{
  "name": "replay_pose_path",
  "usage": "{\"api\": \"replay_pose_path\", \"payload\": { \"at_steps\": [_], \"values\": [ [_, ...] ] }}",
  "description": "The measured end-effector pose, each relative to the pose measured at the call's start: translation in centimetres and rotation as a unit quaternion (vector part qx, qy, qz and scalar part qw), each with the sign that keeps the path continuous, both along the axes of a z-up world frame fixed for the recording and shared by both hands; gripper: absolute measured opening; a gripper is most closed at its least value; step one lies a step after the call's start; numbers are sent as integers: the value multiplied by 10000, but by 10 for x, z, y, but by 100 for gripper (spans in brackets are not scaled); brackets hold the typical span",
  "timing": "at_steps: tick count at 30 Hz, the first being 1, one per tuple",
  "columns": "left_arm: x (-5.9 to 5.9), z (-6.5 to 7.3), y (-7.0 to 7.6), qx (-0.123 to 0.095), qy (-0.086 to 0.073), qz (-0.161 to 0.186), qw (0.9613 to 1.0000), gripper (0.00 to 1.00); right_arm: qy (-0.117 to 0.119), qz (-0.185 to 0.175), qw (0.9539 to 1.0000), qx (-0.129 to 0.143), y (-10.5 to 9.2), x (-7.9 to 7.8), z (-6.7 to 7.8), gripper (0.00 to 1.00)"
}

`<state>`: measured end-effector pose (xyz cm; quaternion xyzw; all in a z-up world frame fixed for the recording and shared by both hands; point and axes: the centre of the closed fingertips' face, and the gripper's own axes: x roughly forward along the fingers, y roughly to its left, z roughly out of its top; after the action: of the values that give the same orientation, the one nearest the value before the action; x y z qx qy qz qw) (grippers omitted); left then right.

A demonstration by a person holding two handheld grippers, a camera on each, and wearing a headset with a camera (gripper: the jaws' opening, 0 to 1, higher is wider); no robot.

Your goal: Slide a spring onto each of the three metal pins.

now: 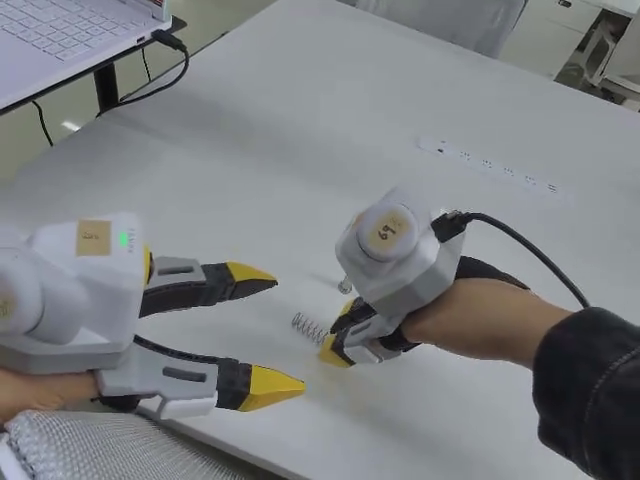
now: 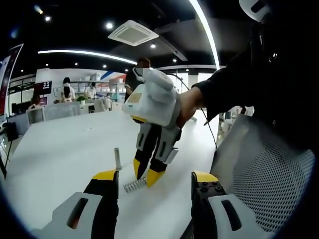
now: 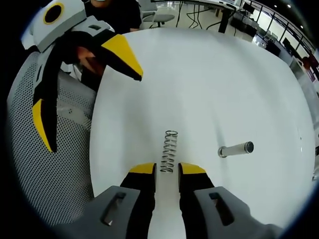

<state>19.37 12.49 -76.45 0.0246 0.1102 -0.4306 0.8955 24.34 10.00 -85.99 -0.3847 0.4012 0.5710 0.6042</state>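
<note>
A small steel spring (image 1: 310,326) (image 2: 133,185) (image 3: 169,149) lies flat on the white table (image 1: 300,130). My right gripper (image 1: 338,345) (image 2: 145,177) (image 3: 168,169) points down at it, open by a narrow gap, and the spring's near end sits between its yellow tips without being pinched. One metal pin (image 1: 344,286) (image 2: 118,158) (image 3: 236,149) stands upright on the table just beyond the spring. My left gripper (image 1: 285,335) (image 2: 155,177) (image 3: 92,112) hangs wide open near the table's front edge, facing the spring and holding nothing.
A laptop (image 1: 70,30) with a black cable sits on a side desk at the far left. A white power strip (image 1: 490,162) lies on the table at the back right. A grey mesh chair (image 2: 259,164) (image 1: 80,445) is at the table's front edge.
</note>
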Motion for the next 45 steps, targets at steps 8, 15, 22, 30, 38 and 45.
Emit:
{"api": "replay_pose_path", "payload": {
  "at_steps": [8, 15, 22, 30, 38, 45],
  "values": [
    [2, -3, -1, -12, 32, -15, 10000, 54, 32, -65, 10000, 9, -1, 1, 2, 12],
    [4, -8, -1, 33, 65, -47, 10000, 53, 21, 27, 10000, -7, -3, 0, 4, 9],
    [9, -21, 2, 144, 160, -72, 9997, 49, -97, 259, 9996, 64, -5, -5, 20, 8],
    [10, -22, 2, 243, 120, -142, 9995, 44, -163, 609, 9980, 63, -12, -17, 40, 8],
    [7, -14, -8, 341, -60, -408, 9986, 35, -149, 1104, 9937, 131, -8, -39, 70, 8],
    [3, -8, -15, 346, -143, -578, 9976, 26, -266, 1395, 9898, 145, -3, -49, 81, 8]
  ]
}}
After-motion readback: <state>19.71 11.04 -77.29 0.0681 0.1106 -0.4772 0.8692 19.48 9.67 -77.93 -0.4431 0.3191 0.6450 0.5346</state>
